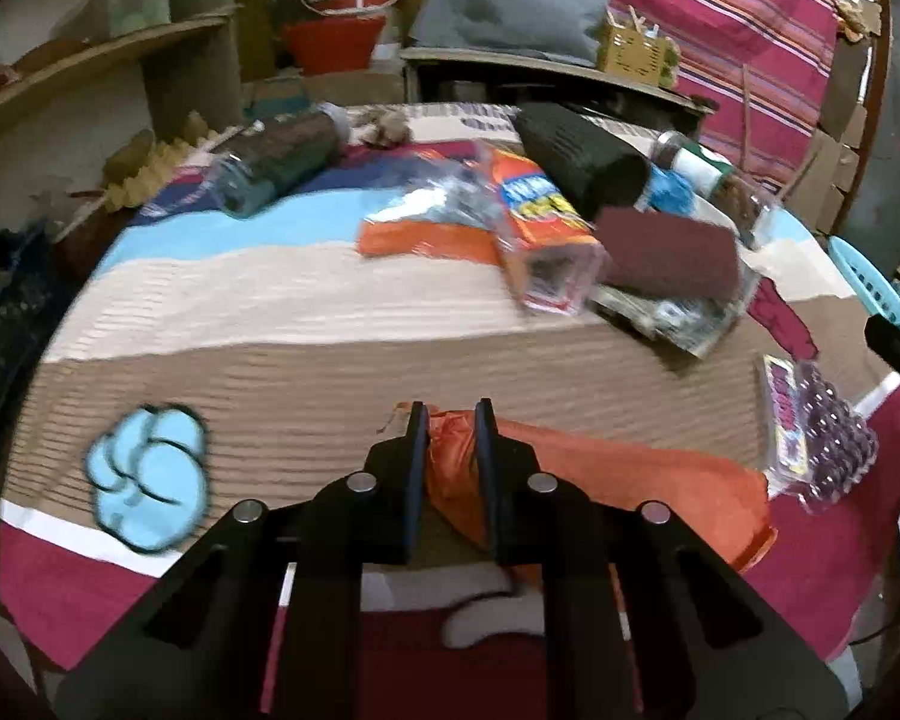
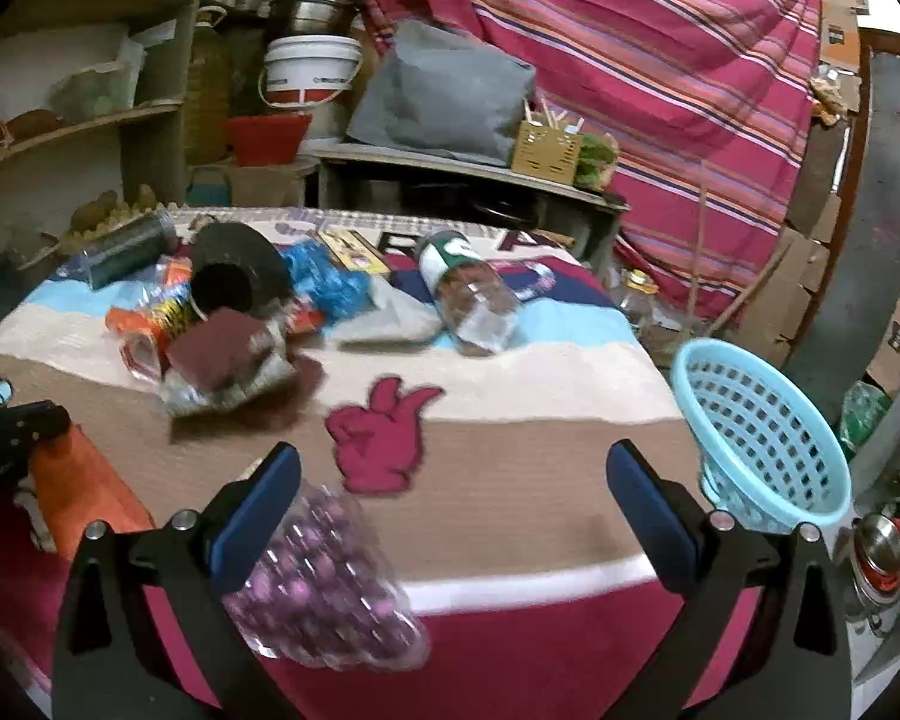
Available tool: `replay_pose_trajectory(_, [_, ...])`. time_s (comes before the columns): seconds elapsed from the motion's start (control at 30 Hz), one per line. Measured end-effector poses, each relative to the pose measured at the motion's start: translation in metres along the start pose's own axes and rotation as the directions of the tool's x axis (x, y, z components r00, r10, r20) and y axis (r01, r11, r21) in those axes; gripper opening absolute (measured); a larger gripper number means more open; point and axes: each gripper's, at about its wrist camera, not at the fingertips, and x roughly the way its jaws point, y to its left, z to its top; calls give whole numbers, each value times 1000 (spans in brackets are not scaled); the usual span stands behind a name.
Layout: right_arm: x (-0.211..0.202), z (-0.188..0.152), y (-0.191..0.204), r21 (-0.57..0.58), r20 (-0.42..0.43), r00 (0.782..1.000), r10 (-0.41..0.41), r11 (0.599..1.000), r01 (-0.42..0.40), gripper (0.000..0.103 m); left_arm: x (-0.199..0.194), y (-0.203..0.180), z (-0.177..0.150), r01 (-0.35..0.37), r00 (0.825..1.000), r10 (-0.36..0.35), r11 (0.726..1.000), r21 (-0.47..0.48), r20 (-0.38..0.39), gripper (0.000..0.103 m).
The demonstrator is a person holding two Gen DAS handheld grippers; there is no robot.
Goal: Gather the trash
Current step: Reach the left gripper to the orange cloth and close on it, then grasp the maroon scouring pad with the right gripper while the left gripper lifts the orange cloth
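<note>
My left gripper [image 1: 450,414] is shut on the bunched end of an orange plastic bag [image 1: 630,492], which trails off to the right over the towel-covered table [image 1: 270,312]. The same orange bag [image 2: 84,498] shows at the left edge of the right wrist view, with the left gripper above it. My right gripper [image 2: 456,462] stands open, wide apart. A clear packet of purple beads [image 2: 324,582] lies just inside its left finger [image 2: 258,516]; the packet of beads [image 1: 816,432] also appears at the right of the left wrist view. A light blue perforated basket [image 2: 762,432] sits at the table's right edge.
A heap of trash lies mid-table: an orange snack wrapper [image 1: 528,204], a black tube [image 1: 576,156], a maroon pad [image 1: 666,252] on a foil wrapper, blue plastic [image 2: 324,282], a clear bottle [image 2: 474,300] and a dark bottle [image 1: 276,159]. Shelves, buckets and a striped cloth stand behind.
</note>
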Motion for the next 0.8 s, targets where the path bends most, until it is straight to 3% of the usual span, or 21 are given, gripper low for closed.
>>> replay_pose_trajectory(0.17, [7, 24, 24, -28, 27, 997, 67, 997, -66, 99, -12, 23, 18, -58, 997, 59, 998, -16, 55, 14])
replay_pose_trajectory(0.37, [31, 39, 57, -77, -17, 985, 169, 982, -170, 99, -18, 44, 33, -102, 990, 104, 995, -18, 91, 14])
replay_pose_trajectory(0.8, [67, 36, 94, -143, -135, 965, 224, 960, -243, 99, -1, 92, 30, -147, 987, 153, 984, -97, 52, 14])
